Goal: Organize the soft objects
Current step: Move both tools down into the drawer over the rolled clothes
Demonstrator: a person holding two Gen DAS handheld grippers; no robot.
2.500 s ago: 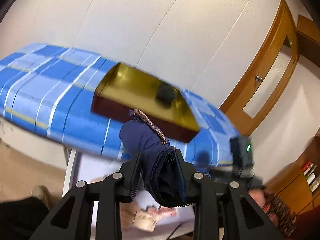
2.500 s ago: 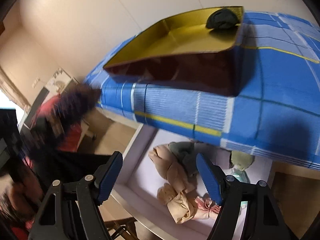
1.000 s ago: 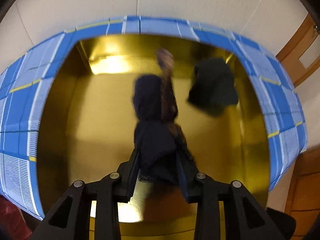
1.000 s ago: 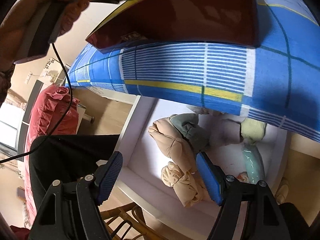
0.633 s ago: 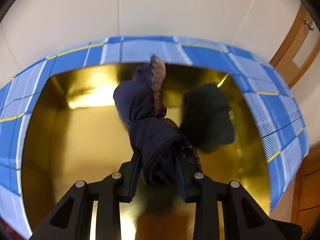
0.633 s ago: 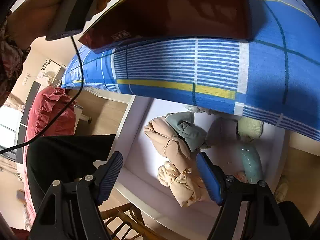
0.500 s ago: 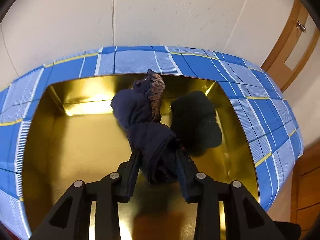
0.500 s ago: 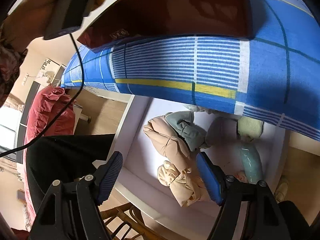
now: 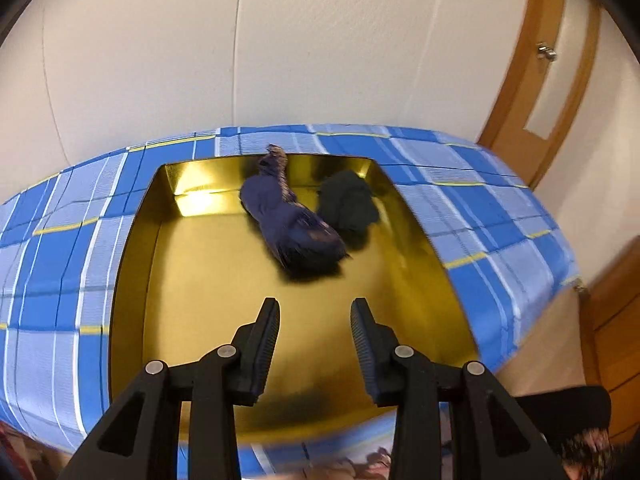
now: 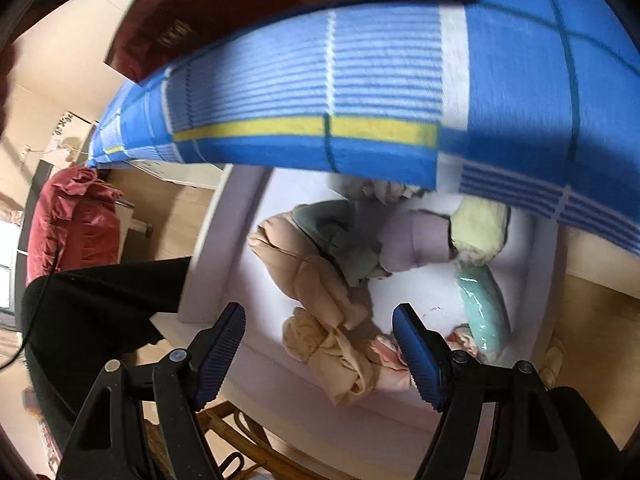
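Lying crumpled in glossy gold tray (image 9: 168, 280), navy lace-trimmed cloth (image 9: 294, 226), both jaws released, empty.

Blue plaid bed (image 9: 472, 200), gold tray (image 9: 208, 264) resting on it

The tray (image 9: 132, 264) was shiny gold inside and dark maroon on its outer wall. Toward its far edge lay a navy-blue garment (image 9: 292, 224) with a mottled brown lace trim, and a black bundle (image 9: 348, 204) near the far right corner. The cloth (image 9: 52, 280) under the tray was a blue plaid with white stripes and thin yellow lines. In the white bin (image 10: 224, 248) lay beige (image 10: 312, 280), grey-green (image 10: 344, 240), lilac (image 10: 416, 240), pale yellow-green (image 10: 480, 224), mint (image 10: 484, 312) and pink (image 10: 388, 356) pieces.
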